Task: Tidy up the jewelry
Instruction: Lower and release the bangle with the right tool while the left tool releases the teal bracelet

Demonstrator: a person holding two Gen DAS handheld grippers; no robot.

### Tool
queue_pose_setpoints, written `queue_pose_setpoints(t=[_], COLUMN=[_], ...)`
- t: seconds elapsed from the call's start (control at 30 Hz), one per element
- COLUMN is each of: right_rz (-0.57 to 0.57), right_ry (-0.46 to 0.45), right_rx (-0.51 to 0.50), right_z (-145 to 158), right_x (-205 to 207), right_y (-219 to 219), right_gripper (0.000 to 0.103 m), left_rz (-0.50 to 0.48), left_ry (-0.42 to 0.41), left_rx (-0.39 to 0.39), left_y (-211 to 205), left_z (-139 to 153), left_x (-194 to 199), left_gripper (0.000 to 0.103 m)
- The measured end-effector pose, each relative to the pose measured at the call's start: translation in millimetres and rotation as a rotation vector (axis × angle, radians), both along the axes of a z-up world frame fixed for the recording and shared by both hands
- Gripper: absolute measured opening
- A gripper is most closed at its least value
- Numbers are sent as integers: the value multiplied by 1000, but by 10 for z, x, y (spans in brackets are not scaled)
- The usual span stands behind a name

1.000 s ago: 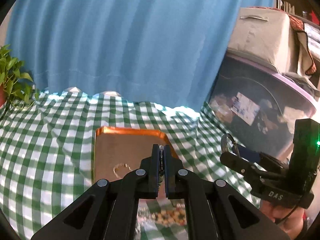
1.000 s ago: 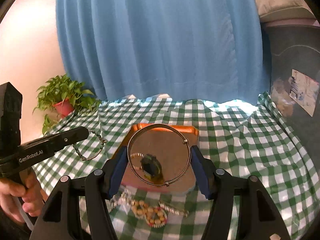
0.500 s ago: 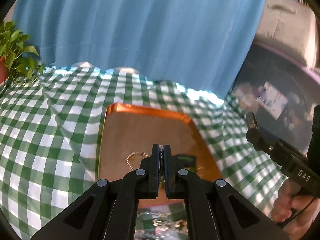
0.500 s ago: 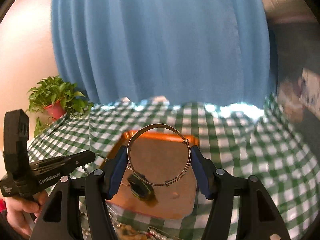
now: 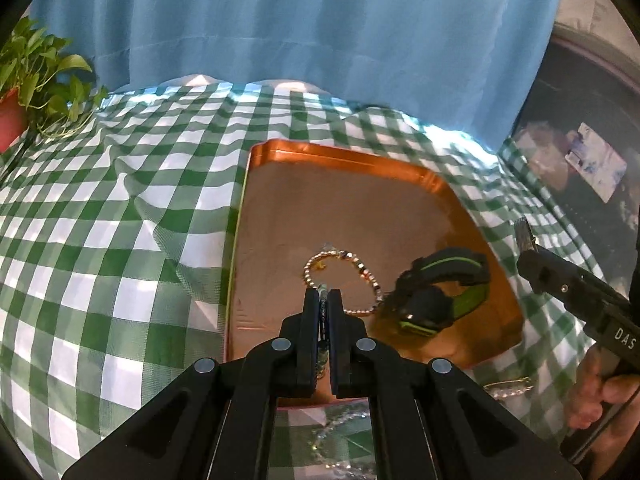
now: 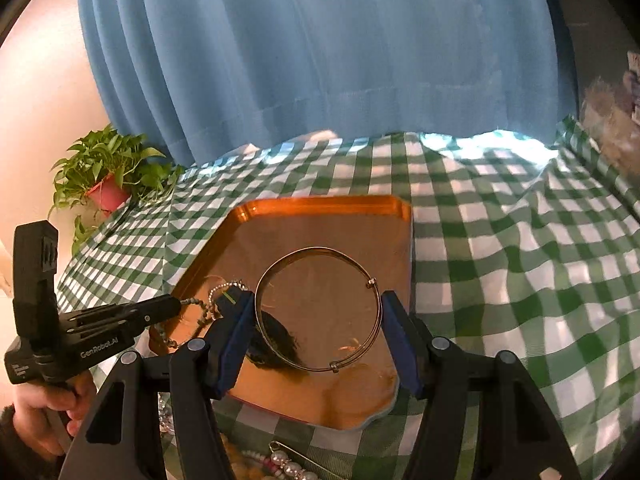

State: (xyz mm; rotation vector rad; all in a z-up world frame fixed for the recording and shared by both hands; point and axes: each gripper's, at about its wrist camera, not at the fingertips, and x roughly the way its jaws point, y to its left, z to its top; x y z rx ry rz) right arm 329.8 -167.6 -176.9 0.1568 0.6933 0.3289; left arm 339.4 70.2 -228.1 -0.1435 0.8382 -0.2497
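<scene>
Looking along our right gripper (image 6: 318, 320), we see its blue-padded jaws held apart and clamped on the two sides of a thin round gold metal bangle (image 6: 318, 308), which stands between them above the near half of a shallow rectangular copper-coloured metal tray (image 6: 320, 204). Our left gripper (image 5: 324, 300) has its black jaws pressed together on a fine chain of small grey-green beads (image 6: 200, 308); in the right wrist view that chain hangs from the tips over the tray's near left corner. Closest to us, on the green-and-white checked cloth (image 5: 100, 240) that covers the bench, lie a string of pearl-like beads (image 6: 288, 466) with a long pin beside it, and another pale beaded strand (image 5: 506, 390) just off the tray's front edge. Inside the tray, just beyond the left gripper's tips, rests a gold-coloured beaded bracelet (image 5: 340, 276) in a loose loop, and touching its right end sits a black wristwatch with a green-striped band (image 5: 440, 292), tilted on its side. The far half of the tray is bare copper. Farther back on the left, a leafy green plant in a small red pot (image 6: 108, 184) stands at the cloth's edge, and a pleated blue curtain (image 5: 320, 20) hangs behind the bench.
</scene>
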Motion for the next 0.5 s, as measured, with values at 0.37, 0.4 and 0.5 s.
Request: queue_pose_setpoints(t=[0.37,0.4,0.5], right_rz=[42,41,34], right_ry=[37,46,68], right_rx=[-21,-21,-36], right_z=[-209,-229,-272], right_x=[126,144,173], right_y=[165,168,180], right_gripper=[58,58,58], left_rz=[40,43,40], left_ry=[46,54,70], left_rx=[25,18,-5], left_y=[99,116,128], left_z=[-144,-163,-202], left_x=[121,132,143], left_gripper=[4,4,4])
